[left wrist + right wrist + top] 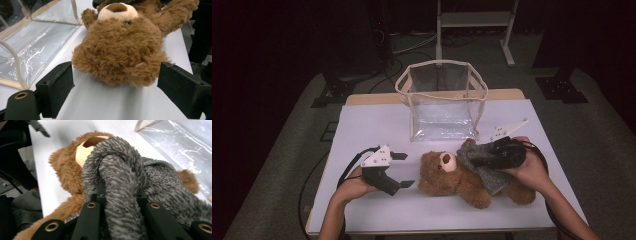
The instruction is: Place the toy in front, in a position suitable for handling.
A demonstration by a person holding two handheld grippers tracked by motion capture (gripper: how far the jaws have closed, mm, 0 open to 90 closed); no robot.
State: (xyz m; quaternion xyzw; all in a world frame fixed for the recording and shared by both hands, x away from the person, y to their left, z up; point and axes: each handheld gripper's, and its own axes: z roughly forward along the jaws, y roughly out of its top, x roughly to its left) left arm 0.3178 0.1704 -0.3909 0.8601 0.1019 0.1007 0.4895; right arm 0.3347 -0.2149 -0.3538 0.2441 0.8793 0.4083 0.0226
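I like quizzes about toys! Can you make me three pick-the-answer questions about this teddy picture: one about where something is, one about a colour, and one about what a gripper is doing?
1. Where is the clear plastic bag with the cream trim?
A. Behind the fluffy brown teddy bear, farther up the white table
B. Under the table
C. On top of the bear

2. What colour is the fuzzy knitted cloth lying over the bear?
A. Red
B. Grey
C. Yellow

3. What is the right gripper doing?
A. Standing open over bare table
B. Pinching the bag's trim
C. Clamped shut on the cloth

Answers:
1 A: in the high view the bag stands beyond the bear.
2 B: the right gripper view shows grey fuzz.
3 C: its black jaws squeeze a fold of the cloth, while the left gripper stands open beside the bear's head.
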